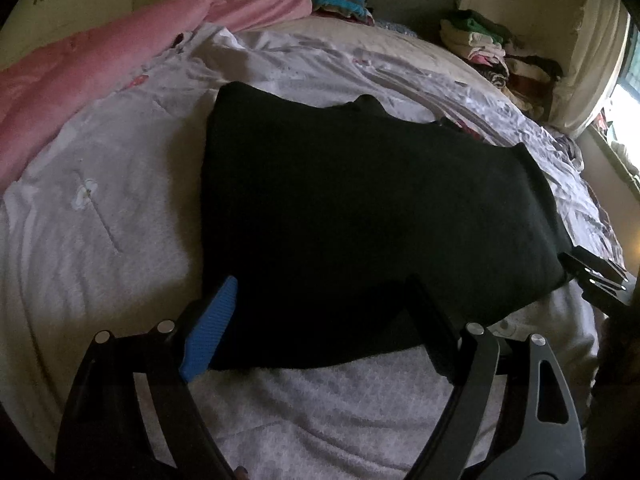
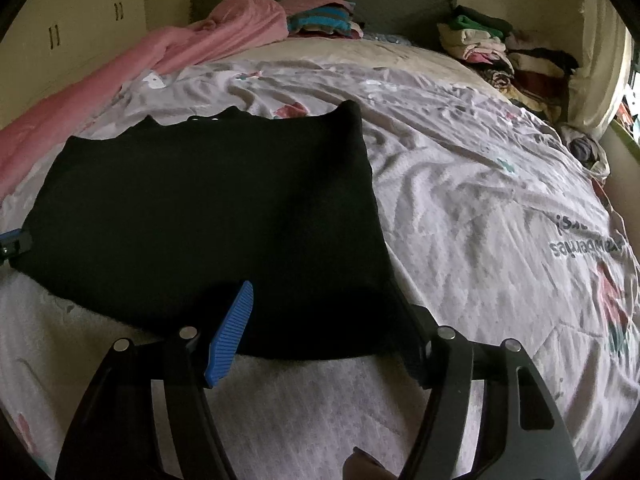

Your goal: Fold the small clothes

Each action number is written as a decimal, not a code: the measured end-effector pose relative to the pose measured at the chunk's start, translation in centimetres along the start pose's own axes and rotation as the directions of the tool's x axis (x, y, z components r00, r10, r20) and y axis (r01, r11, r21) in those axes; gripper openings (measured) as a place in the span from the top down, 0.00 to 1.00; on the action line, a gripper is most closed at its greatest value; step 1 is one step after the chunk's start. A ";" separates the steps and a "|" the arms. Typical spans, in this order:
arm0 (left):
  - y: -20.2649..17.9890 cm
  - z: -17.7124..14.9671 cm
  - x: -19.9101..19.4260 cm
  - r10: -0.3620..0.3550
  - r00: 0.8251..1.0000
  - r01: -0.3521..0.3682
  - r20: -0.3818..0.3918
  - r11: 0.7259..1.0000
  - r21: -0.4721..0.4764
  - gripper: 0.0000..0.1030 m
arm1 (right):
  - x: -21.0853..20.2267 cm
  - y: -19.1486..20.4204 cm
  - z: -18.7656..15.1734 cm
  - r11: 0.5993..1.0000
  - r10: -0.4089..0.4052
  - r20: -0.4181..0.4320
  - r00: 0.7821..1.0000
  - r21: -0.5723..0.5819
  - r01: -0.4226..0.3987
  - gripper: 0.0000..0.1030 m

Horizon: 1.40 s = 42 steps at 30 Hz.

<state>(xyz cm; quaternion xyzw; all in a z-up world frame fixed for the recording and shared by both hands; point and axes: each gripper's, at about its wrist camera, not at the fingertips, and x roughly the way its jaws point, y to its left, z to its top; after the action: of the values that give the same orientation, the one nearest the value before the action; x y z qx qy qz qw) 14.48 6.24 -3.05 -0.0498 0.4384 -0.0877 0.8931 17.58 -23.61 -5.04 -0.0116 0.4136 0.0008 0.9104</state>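
A black garment [image 1: 360,200] [image 2: 208,208] lies spread flat on the pale printed bedspread [image 1: 100,220] [image 2: 480,220]. My left gripper [image 1: 320,284] stands open at the garment's near left corner, with the near hem between its blue pad [image 1: 208,332] and its dark finger. My right gripper [image 2: 320,284] is open in the same way at the near right corner, straddling the hem. Neither pair of pads presses on the cloth. Each gripper shows at the edge of the other's view: the right gripper [image 1: 592,276] and the left gripper [image 2: 14,244].
A pink blanket [image 1: 100,72] [image 2: 160,56] runs along the bed's left side. Folded clothes are piled at the headboard [image 2: 400,0]: one pile [image 1: 340,4] [image 2: 320,20] in the middle, another pile [image 1: 492,48] [image 2: 492,44] at the right. A window [image 1: 624,112] is at the far right.
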 end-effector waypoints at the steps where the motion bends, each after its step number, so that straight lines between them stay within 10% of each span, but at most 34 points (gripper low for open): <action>1: 0.0 -0.1 0.1 0.004 1.000 -0.004 -0.003 1.000 0.002 0.25 | -0.1 -0.1 -0.2 1.000 -0.003 -0.001 1.000 0.000 0.003 0.37; 22: 0.7 -1.5 -2.1 0.010 1.000 -0.009 0.023 0.999 -0.041 0.19 | -4.6 -1.0 -1.5 0.998 -0.056 0.095 0.994 0.045 0.052 0.22; 42: 3.0 -2.1 -5.3 0.094 0.993 -0.086 0.076 0.991 -0.099 0.09 | -7.4 7.4 -0.8 0.992 0.043 0.185 0.982 -0.128 -0.019 0.07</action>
<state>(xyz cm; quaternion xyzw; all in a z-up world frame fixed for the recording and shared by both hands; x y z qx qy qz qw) 9.94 10.24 -0.71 -0.0760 0.4076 -0.0244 0.9096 12.04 -16.12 -0.11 -0.0623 0.3254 0.0420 0.9426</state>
